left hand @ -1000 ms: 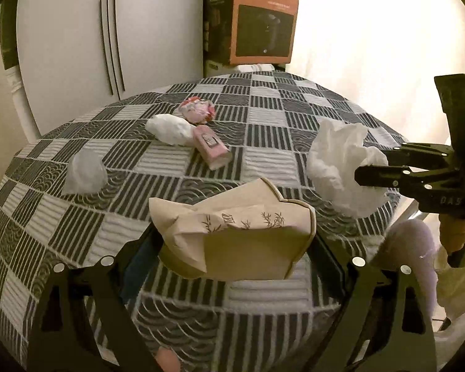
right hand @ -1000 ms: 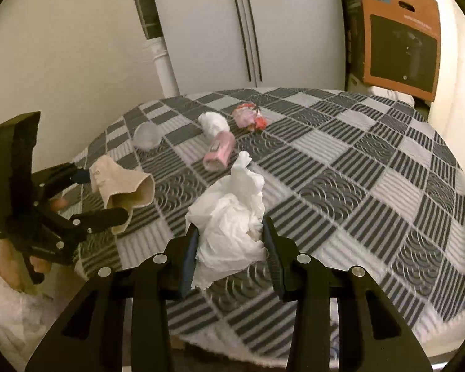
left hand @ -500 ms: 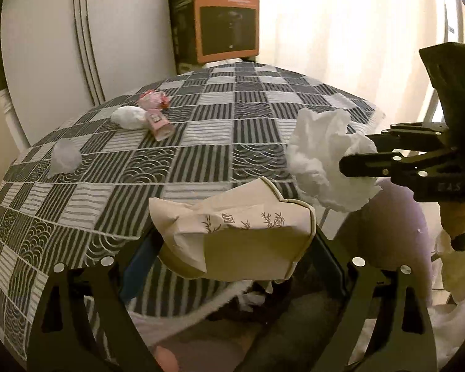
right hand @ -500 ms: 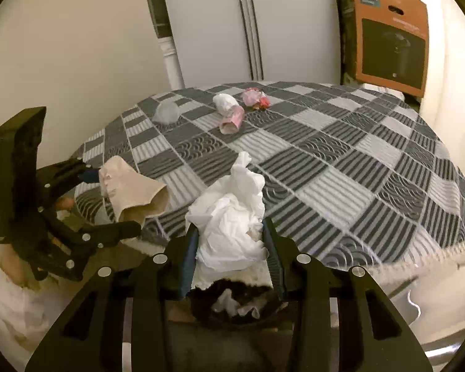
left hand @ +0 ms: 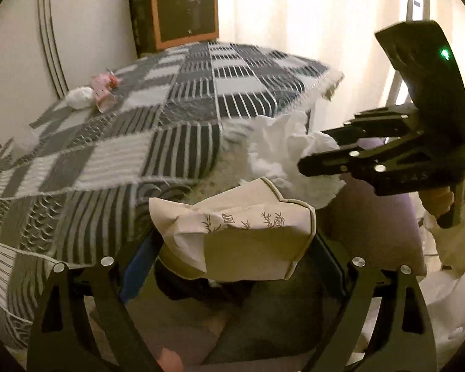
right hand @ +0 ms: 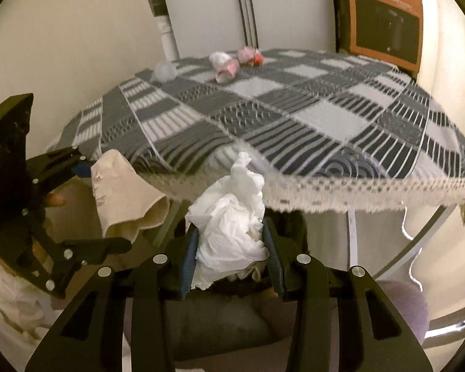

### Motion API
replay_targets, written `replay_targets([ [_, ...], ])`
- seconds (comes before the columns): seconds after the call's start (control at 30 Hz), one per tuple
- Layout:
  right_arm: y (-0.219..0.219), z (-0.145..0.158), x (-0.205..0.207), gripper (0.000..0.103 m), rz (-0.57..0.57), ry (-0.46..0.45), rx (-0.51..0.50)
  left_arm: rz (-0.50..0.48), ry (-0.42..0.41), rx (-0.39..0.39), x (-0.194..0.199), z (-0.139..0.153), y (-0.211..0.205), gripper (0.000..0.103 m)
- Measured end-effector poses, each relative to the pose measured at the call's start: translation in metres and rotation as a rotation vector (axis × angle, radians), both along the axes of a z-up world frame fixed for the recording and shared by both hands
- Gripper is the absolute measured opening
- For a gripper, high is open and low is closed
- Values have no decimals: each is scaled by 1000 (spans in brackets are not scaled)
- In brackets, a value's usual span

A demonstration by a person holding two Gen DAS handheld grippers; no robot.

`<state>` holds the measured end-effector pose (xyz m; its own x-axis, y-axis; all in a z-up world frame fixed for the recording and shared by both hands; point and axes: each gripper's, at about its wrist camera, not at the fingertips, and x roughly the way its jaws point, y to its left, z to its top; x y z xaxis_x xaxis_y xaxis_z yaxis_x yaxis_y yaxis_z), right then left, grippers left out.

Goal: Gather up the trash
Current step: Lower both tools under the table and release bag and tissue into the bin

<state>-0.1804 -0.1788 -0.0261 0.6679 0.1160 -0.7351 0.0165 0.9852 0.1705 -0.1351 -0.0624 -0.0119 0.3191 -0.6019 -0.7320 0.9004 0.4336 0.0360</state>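
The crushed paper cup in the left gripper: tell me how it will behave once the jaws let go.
The paper cup is dented and creased between wide-set jaws, so it probably stays crumpled rather than springing back. It looks thin and empty, so likely light and apt to drop slowly. Its flattened side should keep it from rolling far.

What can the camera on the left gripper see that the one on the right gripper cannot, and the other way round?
Only the left camera shows the bamboo print on the crushed paper cup and the right tool's green light. Only the right camera shows the clear plastic ball clearly, and the white pipe on the wall. Both show the white tissue wad, the checked tablecloth, the pink wrappers and the orange box.
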Motion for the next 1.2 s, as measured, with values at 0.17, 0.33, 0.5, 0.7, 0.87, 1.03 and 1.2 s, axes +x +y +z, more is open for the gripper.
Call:
replay_targets([
  [0.17,0,-30,8,37,16,41,11,-32,30,54,2,-29,-7,89],
  [0.33,-5,-67,18,37,13,113,45,-34,51,117,12,-57,-12,89],
  [0.5,-14,-107,38,37,-12,200,62,-32,88,196,25,-95,-17,88],
  [0.7,-18,-136,63,37,-11,246,85,-20,127,254,40,-130,-26,89],
  [0.87,-15,-149,82,37,5,244,85,-28,151,294,49,-152,-38,89],
  [1.03,-17,-155,90,37,-11,242,105,-23,146,309,53,-160,-43,89],
  [1.2,-29,-154,83,43,-38,220,130,-2,147,294,62,-160,-46,97],
])
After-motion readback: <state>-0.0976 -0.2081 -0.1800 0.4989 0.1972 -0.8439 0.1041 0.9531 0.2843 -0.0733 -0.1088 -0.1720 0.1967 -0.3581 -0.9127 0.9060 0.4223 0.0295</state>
